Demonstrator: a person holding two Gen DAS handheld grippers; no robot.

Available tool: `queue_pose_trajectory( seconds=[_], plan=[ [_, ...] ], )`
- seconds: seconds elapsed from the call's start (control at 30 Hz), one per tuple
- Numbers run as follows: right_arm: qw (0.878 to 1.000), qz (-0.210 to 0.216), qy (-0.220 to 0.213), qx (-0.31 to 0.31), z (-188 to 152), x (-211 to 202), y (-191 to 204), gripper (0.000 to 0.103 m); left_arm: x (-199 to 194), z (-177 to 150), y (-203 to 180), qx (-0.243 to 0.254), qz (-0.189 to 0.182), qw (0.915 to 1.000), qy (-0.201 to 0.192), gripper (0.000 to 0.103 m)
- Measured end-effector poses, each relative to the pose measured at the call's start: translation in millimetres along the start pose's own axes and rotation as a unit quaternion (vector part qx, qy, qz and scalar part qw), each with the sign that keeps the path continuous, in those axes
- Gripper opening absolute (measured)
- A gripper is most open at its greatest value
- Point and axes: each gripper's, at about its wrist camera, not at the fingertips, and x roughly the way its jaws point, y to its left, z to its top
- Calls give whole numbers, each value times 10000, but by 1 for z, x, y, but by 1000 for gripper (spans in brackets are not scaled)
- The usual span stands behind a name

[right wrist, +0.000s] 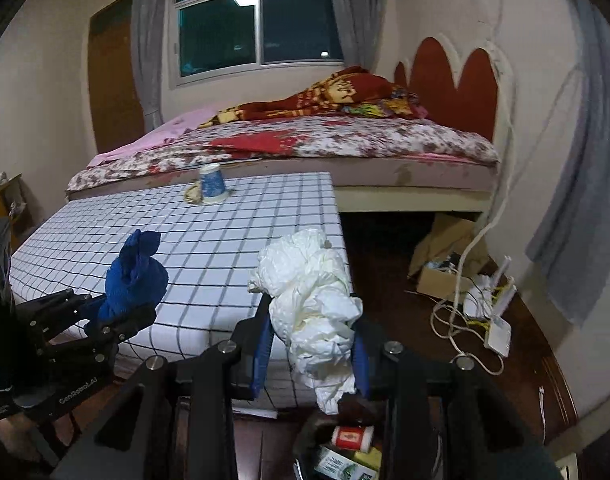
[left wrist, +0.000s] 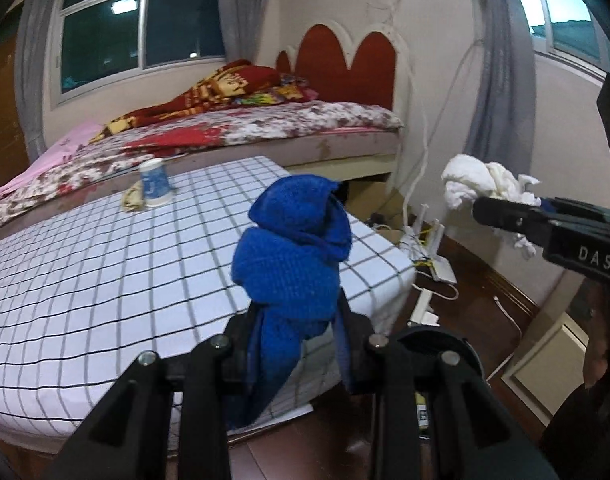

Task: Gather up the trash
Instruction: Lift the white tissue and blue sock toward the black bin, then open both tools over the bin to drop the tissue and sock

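The left hand-held gripper (left wrist: 295, 344) was clamped on a bunched blue cloth (left wrist: 293, 248), which stood up between its two fingers above the near right edge of the tabletop (left wrist: 105, 280). In the right wrist view the same left hand-held gripper (right wrist: 117, 320) appeared at the left with the blue cloth (right wrist: 135, 276) rising out of it.

The right hand-held gripper (right wrist: 313, 344) was clamped on a crumpled white plastic bag (right wrist: 309, 300), which bulged above the fingers and hung down below them, just off the near right corner of the tabletop (right wrist: 209, 248). From the left wrist view the white plastic bag (left wrist: 477, 184) sat at the tip of the right hand-held gripper (left wrist: 505, 216), out over the floor.

Directly below the right gripper was a dark trash bin (right wrist: 345, 452) holding packaging, among it a small red-and-white container.

At the far side of the checked tabletop an upside-down blue-and-white paper cup (left wrist: 154, 182) stood touching a small yellowish scrap (left wrist: 132, 200). Beyond lay a bed (right wrist: 305, 140) with floral bedding, and a white router (right wrist: 499, 328) with cables sat on the floor at the right.
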Motion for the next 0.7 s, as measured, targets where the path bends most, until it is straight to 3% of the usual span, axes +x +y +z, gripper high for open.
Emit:
queue_pose_trajectory(
  seconds=[0.4,0.7],
  plan=[
    [9992,-302,65,270,-41,-24,-50,36,18,-20,-49,428,-503,9974,280,32],
    [9966,-431,528,472,-93,-15,-85,36,47,-48,-96,779,-1088,9878,800,32]
  ],
)
